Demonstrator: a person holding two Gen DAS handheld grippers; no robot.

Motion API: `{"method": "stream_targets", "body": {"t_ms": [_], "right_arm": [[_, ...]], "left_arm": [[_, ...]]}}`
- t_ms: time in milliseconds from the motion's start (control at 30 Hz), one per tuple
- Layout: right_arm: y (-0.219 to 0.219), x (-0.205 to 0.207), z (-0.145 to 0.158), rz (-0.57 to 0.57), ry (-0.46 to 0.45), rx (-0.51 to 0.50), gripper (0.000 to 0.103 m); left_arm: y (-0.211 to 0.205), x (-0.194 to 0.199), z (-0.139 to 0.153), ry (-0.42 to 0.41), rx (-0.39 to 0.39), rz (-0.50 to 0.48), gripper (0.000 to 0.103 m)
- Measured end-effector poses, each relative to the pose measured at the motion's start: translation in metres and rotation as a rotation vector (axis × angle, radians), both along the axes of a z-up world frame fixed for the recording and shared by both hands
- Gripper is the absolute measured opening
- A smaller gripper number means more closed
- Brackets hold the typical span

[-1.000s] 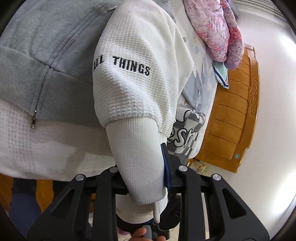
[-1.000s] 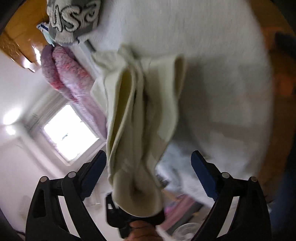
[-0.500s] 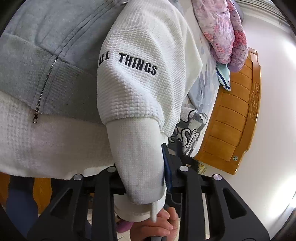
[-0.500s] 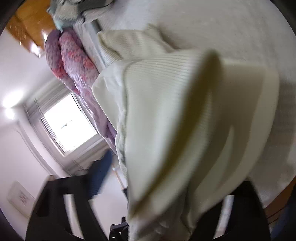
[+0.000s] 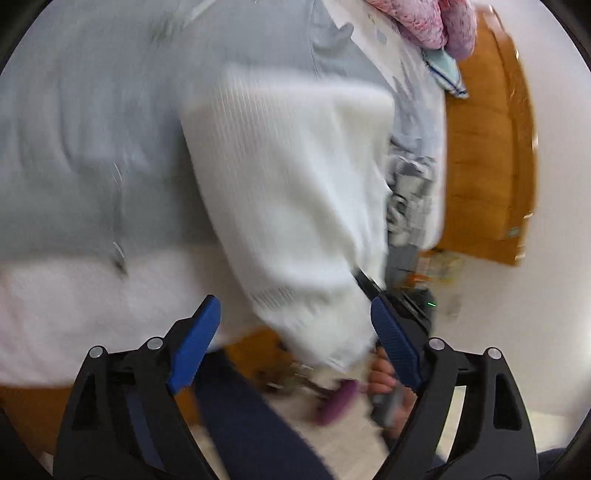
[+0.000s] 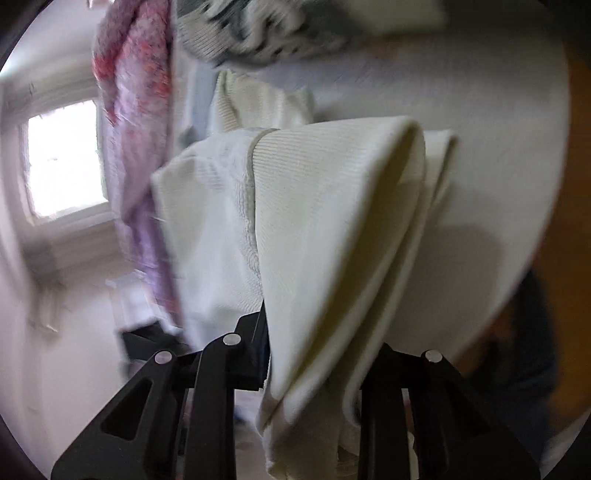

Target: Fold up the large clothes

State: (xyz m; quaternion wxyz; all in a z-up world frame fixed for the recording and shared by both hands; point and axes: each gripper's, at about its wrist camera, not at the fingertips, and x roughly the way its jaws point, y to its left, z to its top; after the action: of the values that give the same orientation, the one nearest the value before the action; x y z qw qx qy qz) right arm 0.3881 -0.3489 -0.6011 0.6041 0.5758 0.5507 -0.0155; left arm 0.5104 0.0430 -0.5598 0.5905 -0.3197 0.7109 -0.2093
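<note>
Where both views blur with motion, only coarse relations are read.

Left gripper [image 5: 295, 332]: fingers spread wide apart, blue pads on either side of the white sleeve [image 5: 295, 206]; the cuff hangs between them at lower centre, and no pad presses the cloth.

Right gripper [image 6: 317, 354]: fingers drawn together and clamped on the cream ribbed cuff [image 6: 332, 251], which fills the centre of the right wrist view and hangs down through the fingers at the bottom edge.

Garment: a large sweatshirt with a grey body [image 5: 92, 147] and a white waffle hem [image 5: 74, 295], spread on the bed [image 5: 406, 74]; body in the left half of the left wrist view, sleeve running from upper centre down to lower centre.

Surroundings: pink blanket [image 5: 424, 18] at top right, wooden headboard [image 5: 487, 147] at right, a patterned grey garment [image 5: 410, 192] just right of the sleeve; a window [image 6: 62, 162] at left in the right wrist view.

Step in hand (judged): sleeve folding; one sleeve is free of the left gripper while the right one carries a cuff.

Next move (judged): the held cuff needs laying flat across the grey body with the sleeve straight, then release; the left gripper can smooth or pin the cloth.

Risk (judged): soft knit may bunch or slide off the bed edge.
</note>
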Motion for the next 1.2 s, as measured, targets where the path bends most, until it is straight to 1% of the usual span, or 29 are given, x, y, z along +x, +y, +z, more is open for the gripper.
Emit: {"method": "stream_targets", "body": {"t_ms": [67,167,233,267,300,333,367,400,467,500,567,600,633,667,700,733,767,800,833,933,1033,1100,1200], "right_arm": [[-0.013,-0.003,-0.011,0.05,0.02,-0.011,0.023],[-0.016,0.001,-0.019,0.106,0.027,-0.012,0.023],[-0.015,0.003,-0.023,0.122,0.039,-0.012,0.024],[-0.014,0.005,-0.021,0.123,0.041,-0.011,0.024],[-0.013,0.006,-0.022,0.129,0.041,-0.013,0.024],[-0.013,0.012,-0.021,0.132,0.042,-0.014,0.024],[-0.013,0.013,-0.022,0.138,0.043,-0.015,0.024],[-0.015,0.013,-0.023,0.142,0.042,-0.018,0.024],[-0.013,0.017,-0.018,0.154,0.042,-0.03,0.024],[-0.013,0.017,-0.018,0.156,0.043,-0.032,0.024],[-0.012,0.015,-0.017,0.154,0.049,-0.034,0.025],[-0.012,0.015,-0.017,0.154,0.052,-0.038,0.025],[-0.01,0.016,-0.015,0.157,0.059,-0.049,0.025],[-0.008,0.019,-0.012,0.163,0.065,-0.058,0.025],[-0.005,0.023,-0.008,0.175,0.068,-0.071,0.025],[-0.003,0.025,-0.005,0.187,0.07,-0.084,0.025],[0.001,0.03,0.003,0.214,0.071,-0.103,0.025],[0.004,0.037,0.007,0.232,0.067,-0.113,0.025],[0.008,0.043,0.015,0.26,0.055,-0.13,0.025],[0.019,0.061,0.044,0.324,0.001,-0.151,0.024],[0.031,0.082,0.079,0.401,-0.056,-0.194,0.024],[0.031,0.092,0.098,0.425,-0.091,-0.191,0.024],[0.02,0.104,0.131,0.43,-0.171,-0.17,0.024]], "left_arm": [[-0.012,0.028,0.002,-0.073,0.087,-0.063,0.084],[-0.039,0.08,-0.006,-0.147,0.15,-0.122,0.084],[-0.056,0.107,-0.014,-0.167,0.167,-0.161,0.084],[-0.071,0.123,-0.023,-0.16,0.191,-0.207,0.084],[-0.078,0.129,-0.033,-0.145,0.19,-0.237,0.084],[-0.088,0.139,-0.048,-0.11,0.192,-0.271,0.084],[-0.094,0.146,-0.061,-0.078,0.203,-0.285,0.084],[-0.096,0.15,-0.072,-0.054,0.198,-0.289,0.084],[-0.1,0.157,-0.098,0.021,0.192,-0.295,0.088],[-0.1,0.158,-0.105,0.041,0.185,-0.293,0.089],[-0.098,0.161,-0.118,0.069,0.159,-0.284,0.09],[-0.096,0.16,-0.121,0.071,0.154,-0.28,0.089],[-0.096,0.16,-0.122,0.06,0.154,-0.277,0.081],[-0.097,0.159,-0.121,0.043,0.162,-0.282,0.077],[-0.099,0.157,-0.117,0.011,0.172,-0.288,0.066],[-0.1,0.154,-0.111,-0.003,0.175,-0.291,0.054],[-0.102,0.152,-0.106,-0.016,0.183,-0.295,0.049],[-0.104,0.149,-0.1,-0.034,0.195,-0.301,0.04],[-0.103,0.147,-0.092,-0.05,0.202,-0.295,0.034],[-0.093,0.144,-0.073,-0.062,0.184,-0.233,0.027],[-0.087,0.141,-0.045,-0.086,0.164,-0.189,0.026],[-0.081,0.142,-0.015,-0.124,0.151,-0.152,0.026],[-0.082,0.147,0.033,-0.198,0.153,-0.139,0.026]]}}
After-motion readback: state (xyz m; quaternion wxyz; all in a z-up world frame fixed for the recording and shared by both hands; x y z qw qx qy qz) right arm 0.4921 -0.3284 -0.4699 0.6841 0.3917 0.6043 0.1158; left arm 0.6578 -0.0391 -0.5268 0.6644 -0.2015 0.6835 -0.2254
